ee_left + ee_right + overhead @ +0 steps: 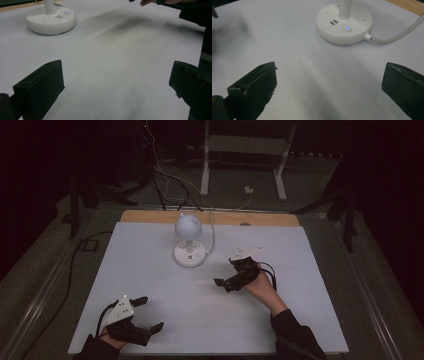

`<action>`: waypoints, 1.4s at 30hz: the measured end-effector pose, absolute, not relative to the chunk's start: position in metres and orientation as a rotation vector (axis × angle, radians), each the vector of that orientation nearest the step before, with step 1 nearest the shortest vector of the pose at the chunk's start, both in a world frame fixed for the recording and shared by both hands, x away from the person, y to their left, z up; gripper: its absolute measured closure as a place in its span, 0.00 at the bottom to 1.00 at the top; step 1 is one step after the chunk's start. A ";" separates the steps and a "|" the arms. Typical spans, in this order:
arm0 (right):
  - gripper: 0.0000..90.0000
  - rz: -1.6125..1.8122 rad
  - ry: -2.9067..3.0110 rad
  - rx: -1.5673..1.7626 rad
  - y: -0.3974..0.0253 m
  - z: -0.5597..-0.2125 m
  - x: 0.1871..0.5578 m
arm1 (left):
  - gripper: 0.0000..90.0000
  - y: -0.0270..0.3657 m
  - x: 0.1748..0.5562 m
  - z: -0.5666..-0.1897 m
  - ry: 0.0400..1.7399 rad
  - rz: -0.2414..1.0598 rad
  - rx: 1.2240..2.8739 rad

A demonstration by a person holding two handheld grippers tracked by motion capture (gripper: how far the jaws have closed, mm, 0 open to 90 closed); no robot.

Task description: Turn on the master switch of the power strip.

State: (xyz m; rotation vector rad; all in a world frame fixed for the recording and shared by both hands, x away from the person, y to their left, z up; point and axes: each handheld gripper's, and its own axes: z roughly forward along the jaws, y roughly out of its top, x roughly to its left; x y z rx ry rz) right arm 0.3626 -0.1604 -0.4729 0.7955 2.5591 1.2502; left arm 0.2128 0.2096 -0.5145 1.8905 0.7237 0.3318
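Observation:
A white desk lamp stands at the back middle of the white table [150,270], with a round base [189,256] and a ball-shaped head [188,226]. Its base [344,23] carries a lit blue button [347,28], two USB ports [334,23] and a white cable [397,36] leaving to one side. My right gripper [226,272] rests right of the lamp, open, with nothing between its jaws [329,82]. My left gripper [149,314] sits near the front left edge, open and empty [116,85], and faces the lamp base [51,20] far off.
A strip of wooden tabletop [260,218] shows along the back edge. Cables [165,180] and a white metal stand [245,150] lie on the dark floor behind. A small black box [90,245] sits off the table's left side. The person's right hand [150,2] shows far off.

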 end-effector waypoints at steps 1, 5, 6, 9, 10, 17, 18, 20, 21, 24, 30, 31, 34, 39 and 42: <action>0.00 1.254 2.559 0.798 -0.163 -0.473 0.360 | 0.00 0.210 0.213 -0.515 0.723 0.332 1.892; 0.00 1.235 2.553 0.808 -0.176 -0.477 0.351 | 0.00 0.209 0.212 -0.514 0.721 0.334 1.890; 0.00 1.232 2.549 0.811 -0.179 -0.478 0.350 | 0.00 0.209 0.212 -0.514 0.720 0.338 1.891; 0.00 1.257 2.536 0.834 -0.190 -0.482 0.344 | 0.00 0.209 0.212 -0.514 0.719 0.340 1.892; 0.00 1.259 2.533 0.839 -0.193 -0.483 0.341 | 0.00 0.209 0.212 -0.514 0.720 0.341 1.894; 0.00 1.239 2.504 0.852 -0.213 -0.490 0.322 | 0.00 0.208 0.212 -0.515 0.724 0.340 1.904; 0.00 1.222 2.505 0.853 -0.216 -0.491 0.320 | 0.00 0.208 0.212 -0.515 0.722 0.339 1.908; 0.00 1.198 2.511 0.870 -0.222 -0.494 0.316 | 0.00 0.207 0.212 -0.514 0.722 0.340 1.904; 0.00 1.186 2.511 0.877 -0.226 -0.496 0.313 | 0.00 0.207 0.212 -0.514 0.722 0.340 1.903; 0.00 1.181 2.512 0.902 -0.235 -0.500 0.307 | 0.00 0.208 0.212 -0.514 0.726 0.337 1.896; 0.00 1.159 2.490 0.947 -0.254 -0.505 0.292 | 0.00 0.208 0.212 -0.514 0.720 0.339 1.897; 0.00 1.156 2.483 0.948 -0.257 -0.505 0.289 | 0.00 0.208 0.212 -0.513 0.719 0.339 1.896; 0.00 1.152 2.463 0.964 -0.267 -0.505 0.281 | 0.00 0.208 0.211 -0.513 0.719 0.341 1.897; 0.00 1.139 2.442 1.001 -0.281 -0.508 0.271 | 0.00 0.208 0.211 -0.513 0.719 0.341 1.897; 0.00 1.122 2.433 1.026 -0.289 -0.511 0.264 | 0.00 0.208 0.211 -0.513 0.718 0.341 1.897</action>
